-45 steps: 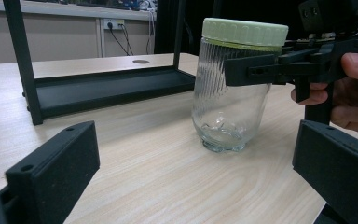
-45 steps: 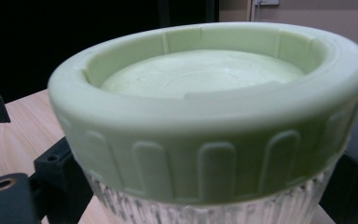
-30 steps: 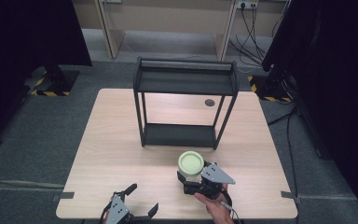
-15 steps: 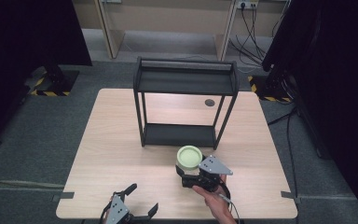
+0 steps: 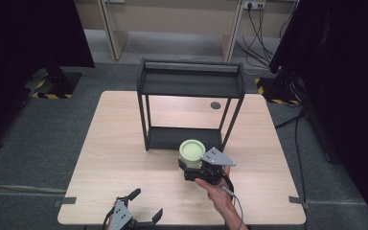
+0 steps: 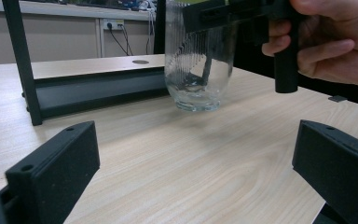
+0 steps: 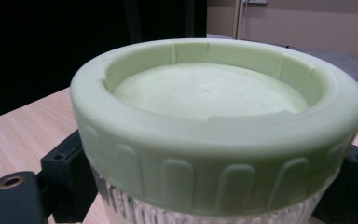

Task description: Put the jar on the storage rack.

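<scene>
Landmark: the rack (image 5: 191, 108), a black two-shelf frame standing at the middle of the table (image 5: 120, 143).
Left gripper (image 5: 136, 215): seen at the near table edge, well in front of the rack and to its left; jaws spread wide, nothing between them. In the left gripper view the jaws frame bare wood.
Jar (image 5: 191, 153): a ribbed glass jar with a pale green lid (image 7: 214, 116), just in front of the rack's lower shelf, toward its right leg. In the left gripper view its base (image 6: 196, 100) appears to be lifted slightly off the wood, though contact cannot be ruled out.
Right gripper (image 5: 199, 167): just in front of the rack, closed on the jar below the lid; a black jaw is seen on each side of the glass in the right gripper view.
Step in hand: judged to be carrying the jar toward the rack's lower shelf.
Doing it well: the jar should be kept upright and held firmly, since ribbed glass may slip. The base should be cleared over the shelf's front lip, and the lid kept below the upper shelf. The right leg should be given room. Release is best made only once the base sits flat.
</scene>
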The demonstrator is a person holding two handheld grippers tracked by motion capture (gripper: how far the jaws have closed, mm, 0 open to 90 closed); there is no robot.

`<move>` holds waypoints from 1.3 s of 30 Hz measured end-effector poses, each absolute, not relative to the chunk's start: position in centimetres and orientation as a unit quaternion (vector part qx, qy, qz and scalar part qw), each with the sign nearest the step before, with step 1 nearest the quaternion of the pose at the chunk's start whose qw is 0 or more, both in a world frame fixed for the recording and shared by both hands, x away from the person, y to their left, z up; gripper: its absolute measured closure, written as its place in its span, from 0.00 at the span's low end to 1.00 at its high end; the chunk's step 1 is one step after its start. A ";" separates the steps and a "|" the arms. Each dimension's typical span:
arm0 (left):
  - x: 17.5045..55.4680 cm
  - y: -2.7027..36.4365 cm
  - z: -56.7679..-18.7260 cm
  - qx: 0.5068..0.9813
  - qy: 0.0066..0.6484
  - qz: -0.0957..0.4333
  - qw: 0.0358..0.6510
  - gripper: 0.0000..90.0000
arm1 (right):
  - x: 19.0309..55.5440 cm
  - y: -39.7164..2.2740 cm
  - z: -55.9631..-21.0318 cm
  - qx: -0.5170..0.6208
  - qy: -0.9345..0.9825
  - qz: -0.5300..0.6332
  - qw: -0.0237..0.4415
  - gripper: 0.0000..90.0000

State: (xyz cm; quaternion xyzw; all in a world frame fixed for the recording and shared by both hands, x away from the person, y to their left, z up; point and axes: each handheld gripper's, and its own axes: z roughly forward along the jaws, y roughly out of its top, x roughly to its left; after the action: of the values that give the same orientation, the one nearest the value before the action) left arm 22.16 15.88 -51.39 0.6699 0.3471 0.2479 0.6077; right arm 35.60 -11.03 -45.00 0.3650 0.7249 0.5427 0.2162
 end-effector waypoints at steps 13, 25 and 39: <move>22.1 15.9 -51.4 0.669 0.347 0.246 0.610 0.00 | 37.6 -10.5 -44.2 0.376 0.717 0.542 0.223 0.13; 22.1 15.9 -51.3 0.668 0.346 0.245 0.611 0.00 | 40.1 -8.6 -43.0 0.382 0.711 0.545 0.226 0.13; 22.0 15.9 -51.2 0.669 0.344 0.243 0.613 0.00 | 43.1 -6.7 -43.4 0.390 0.712 0.533 0.240 0.13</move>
State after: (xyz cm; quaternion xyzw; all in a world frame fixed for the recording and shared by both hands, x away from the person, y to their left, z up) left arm 22.04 15.90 -51.24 0.6689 0.3436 0.2433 0.6126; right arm 43.13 -6.65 -43.44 0.3898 0.7115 0.5330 0.2403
